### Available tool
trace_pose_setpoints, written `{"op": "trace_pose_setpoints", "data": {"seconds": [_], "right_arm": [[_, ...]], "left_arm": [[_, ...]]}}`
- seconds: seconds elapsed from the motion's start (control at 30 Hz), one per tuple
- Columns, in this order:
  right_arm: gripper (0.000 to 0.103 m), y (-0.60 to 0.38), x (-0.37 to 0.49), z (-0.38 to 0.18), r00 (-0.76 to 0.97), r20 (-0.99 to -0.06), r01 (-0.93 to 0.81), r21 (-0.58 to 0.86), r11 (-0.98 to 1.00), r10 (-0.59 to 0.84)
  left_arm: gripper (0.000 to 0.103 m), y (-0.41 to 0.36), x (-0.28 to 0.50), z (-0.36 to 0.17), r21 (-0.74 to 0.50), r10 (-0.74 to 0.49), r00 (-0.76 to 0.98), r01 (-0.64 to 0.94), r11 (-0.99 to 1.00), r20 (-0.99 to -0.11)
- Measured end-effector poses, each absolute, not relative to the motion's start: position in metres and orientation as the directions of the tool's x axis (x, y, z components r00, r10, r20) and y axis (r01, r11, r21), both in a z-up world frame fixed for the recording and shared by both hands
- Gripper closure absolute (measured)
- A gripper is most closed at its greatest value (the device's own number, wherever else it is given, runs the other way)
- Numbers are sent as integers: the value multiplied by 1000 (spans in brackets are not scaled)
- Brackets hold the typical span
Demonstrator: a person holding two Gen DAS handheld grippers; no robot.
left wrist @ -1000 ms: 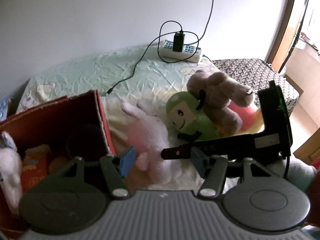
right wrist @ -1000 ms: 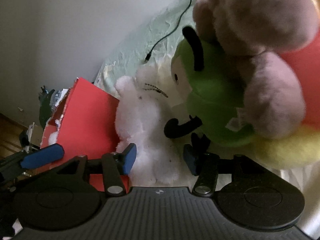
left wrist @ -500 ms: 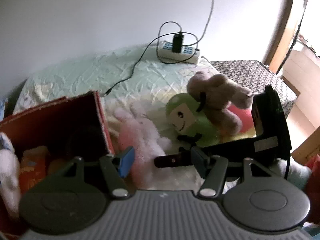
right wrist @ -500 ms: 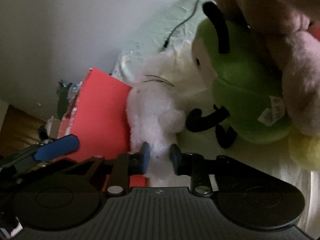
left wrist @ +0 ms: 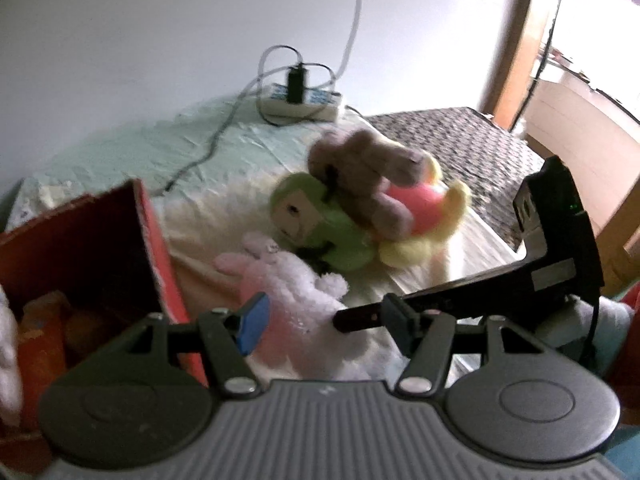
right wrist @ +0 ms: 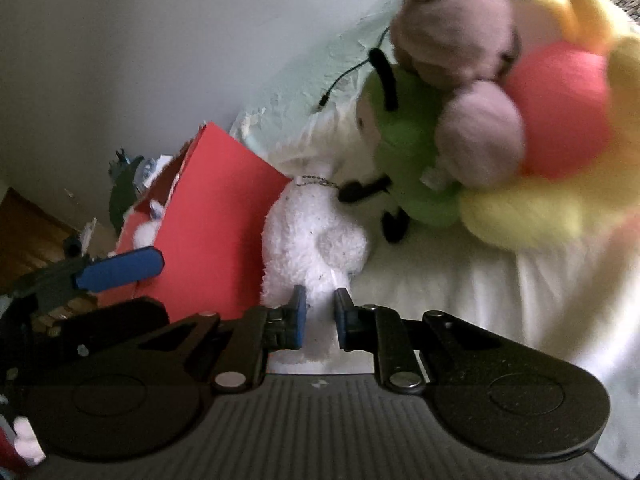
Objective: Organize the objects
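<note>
The right gripper [right wrist: 319,317] has its two blue-padded jaws drawn in close on the near end of the fluffy white plush rabbit [right wrist: 312,240], which fills the narrow gap between them; it looks pinched, though how firm the hold is cannot be told. The rabbit lies on the pale bed sheet [right wrist: 500,280] straight ahead of that gripper, its far end just beside the black limbs of the green plush toy with black antennae [right wrist: 404,148]. To the gripper's left, just beside the rabbit, stands the red cardboard box [right wrist: 216,216], its open top showing other soft things inside in the left wrist view.

The left gripper [left wrist: 324,316] hangs with its jaws spread wide and nothing between them, above the box's near corner and the rabbit [left wrist: 288,292], the right gripper's black body [left wrist: 500,284] crossing just ahead and to its right. Beyond, the green toy [left wrist: 320,220], a mauve-brown plush bear [left wrist: 360,168] lying over it, and a pink and yellow plush cushion toy [left wrist: 420,216] form a heap further ahead and to the right.

The step in hand appears to be the pick-up of the rabbit for the box. The next move would call for a lift clear of the sheet and the green toy's limbs, then a carry leftward over the box's red wall before letting go. The plush is soft and the grip is at one end, so it will likely dangle and could catch on the box edge.
</note>
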State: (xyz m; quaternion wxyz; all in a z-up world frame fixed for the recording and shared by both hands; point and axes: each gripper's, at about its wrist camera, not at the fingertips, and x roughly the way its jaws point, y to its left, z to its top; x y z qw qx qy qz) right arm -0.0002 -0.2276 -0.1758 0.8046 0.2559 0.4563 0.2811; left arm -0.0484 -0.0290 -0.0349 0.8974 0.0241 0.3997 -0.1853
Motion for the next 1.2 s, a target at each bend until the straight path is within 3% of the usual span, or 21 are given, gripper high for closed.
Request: {"op": "trace_pose_setpoints", "data": {"seconds": [0.57, 0.63, 0.8, 1.0, 1.2], "right_arm": [[85, -248, -61, -176, 376, -677, -202, 607, 769, 633], [80, -252, -57, -176, 387, -661, -182, 629, 756, 643], [79, -282, -45, -175, 502, -577, -70, 715, 695, 644], [80, -287, -22, -195, 558, -592, 47, 722, 690, 582], [80, -272, -7, -211, 502, -590, 33, 744, 667, 632]], "left_arm": [[39, -62, -73, -78, -189, -395, 470, 426, 885, -789], [40, -63, -76, -82, -192, -393, 464, 422, 886, -794], [41, -62, -76, -87, -193, -385, 463, 408, 892, -799], [41, -68, -77, -84, -168, -371, 480, 413, 895, -795], [41, -65, -77, -86, -164, -360, 485, 399, 902, -797]]}}
